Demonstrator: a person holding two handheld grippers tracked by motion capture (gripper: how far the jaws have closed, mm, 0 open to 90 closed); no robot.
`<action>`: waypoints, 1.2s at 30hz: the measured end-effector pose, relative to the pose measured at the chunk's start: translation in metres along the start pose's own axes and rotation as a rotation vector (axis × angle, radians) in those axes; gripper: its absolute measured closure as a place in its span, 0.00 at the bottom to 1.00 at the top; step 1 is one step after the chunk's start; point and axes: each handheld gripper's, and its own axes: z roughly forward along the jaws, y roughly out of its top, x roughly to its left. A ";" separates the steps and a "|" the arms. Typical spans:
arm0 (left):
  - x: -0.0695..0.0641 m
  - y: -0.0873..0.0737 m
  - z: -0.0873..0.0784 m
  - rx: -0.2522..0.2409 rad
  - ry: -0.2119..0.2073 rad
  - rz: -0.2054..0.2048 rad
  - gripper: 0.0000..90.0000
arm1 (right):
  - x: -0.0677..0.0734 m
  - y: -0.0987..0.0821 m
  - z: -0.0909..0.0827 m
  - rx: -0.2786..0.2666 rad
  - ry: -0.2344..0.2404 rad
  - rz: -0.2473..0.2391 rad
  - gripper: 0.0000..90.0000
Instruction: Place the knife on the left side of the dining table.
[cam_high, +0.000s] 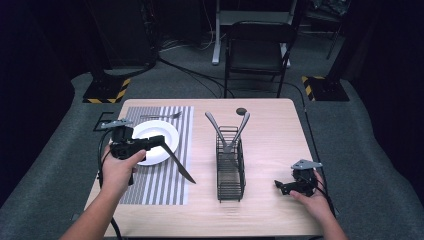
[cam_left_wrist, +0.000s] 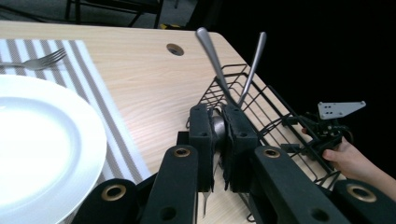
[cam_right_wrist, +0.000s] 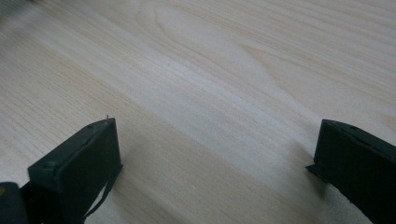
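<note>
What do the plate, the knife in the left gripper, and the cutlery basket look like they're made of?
The plate looks like glazed white ceramic: smooth, with a soft sheen. The knife, clamped in the left gripper, seems to be polished metal, probably steel; its grey handle glints between the pads in the left gripper view. The cutlery basket appears to be thin metal wire with a matt black coating.

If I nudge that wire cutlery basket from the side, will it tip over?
The wire basket would probably slide rather than tip: it looks long and sits flat on the table. Its open wire suggests lightness. The two utensils leaning inside may rattle.
</note>
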 end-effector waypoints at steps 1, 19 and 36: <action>0.001 -0.001 0.000 -0.003 0.000 -0.007 0.93 | 0.000 0.000 0.000 0.000 0.000 0.001 0.00; 0.041 -0.024 -0.019 -0.044 0.056 -0.106 0.93 | 0.000 0.000 0.000 0.000 0.000 0.000 0.00; 0.075 -0.051 -0.033 -0.119 0.083 -0.269 0.93 | 0.000 0.000 0.000 0.001 -0.001 0.000 0.00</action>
